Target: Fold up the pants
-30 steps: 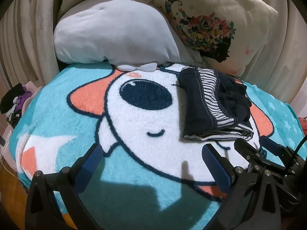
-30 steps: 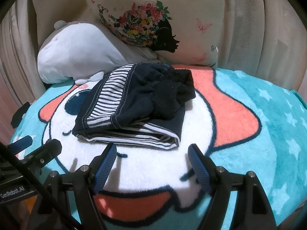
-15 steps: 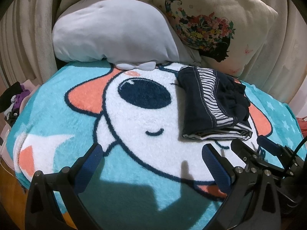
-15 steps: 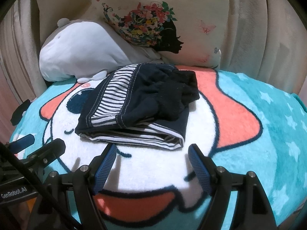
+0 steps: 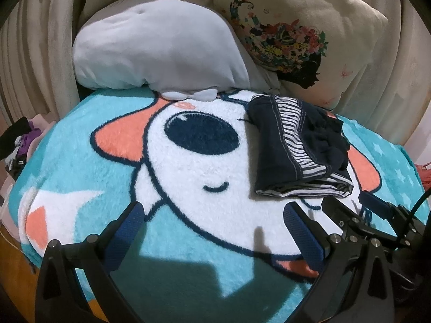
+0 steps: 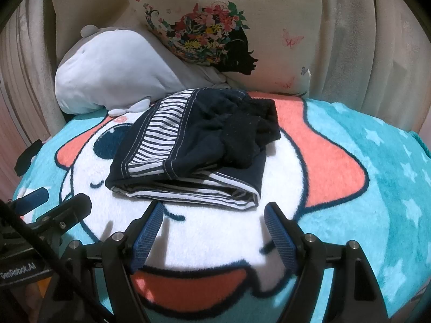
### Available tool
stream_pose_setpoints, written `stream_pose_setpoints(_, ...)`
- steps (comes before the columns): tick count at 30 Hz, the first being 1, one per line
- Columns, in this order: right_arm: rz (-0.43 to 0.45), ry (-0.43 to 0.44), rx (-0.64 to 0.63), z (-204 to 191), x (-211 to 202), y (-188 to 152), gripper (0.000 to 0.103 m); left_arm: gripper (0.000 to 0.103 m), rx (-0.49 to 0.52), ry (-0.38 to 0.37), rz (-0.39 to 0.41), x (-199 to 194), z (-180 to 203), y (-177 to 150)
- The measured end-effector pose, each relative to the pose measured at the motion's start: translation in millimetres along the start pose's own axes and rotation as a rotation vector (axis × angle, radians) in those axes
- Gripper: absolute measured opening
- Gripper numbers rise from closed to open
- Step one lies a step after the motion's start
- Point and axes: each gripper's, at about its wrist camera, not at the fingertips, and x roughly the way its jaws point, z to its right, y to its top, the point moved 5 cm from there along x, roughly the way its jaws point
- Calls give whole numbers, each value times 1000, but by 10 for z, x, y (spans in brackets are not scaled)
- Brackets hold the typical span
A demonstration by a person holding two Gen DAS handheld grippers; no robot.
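Note:
The pants (image 5: 293, 145) (image 6: 199, 145), navy with striped panels, lie folded in a compact bundle on a turquoise cartoon blanket (image 5: 80, 161) (image 6: 377, 167). My left gripper (image 5: 215, 210) hovers open over the blanket, to the near left of the bundle, with nothing between its blue pads. Just in front of the bundle's near edge my right gripper (image 6: 214, 210) stands open and holds nothing; it also shows in the left wrist view as the right gripper (image 5: 347, 202) at the lower right. Neither gripper touches the cloth.
A grey plush pillow (image 5: 159, 53) (image 6: 113, 72) and a floral cushion (image 5: 296, 32) (image 6: 221, 27) lean against cream curtains behind the blanket. A heap of dark and purple clothes (image 5: 18, 140) sits off the blanket's left edge.

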Motion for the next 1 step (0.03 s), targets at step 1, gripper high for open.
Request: stream_pose_setpoints(1,-1,1,1,-3,3,-3,82,103,0,1,-1,-3,1,1)
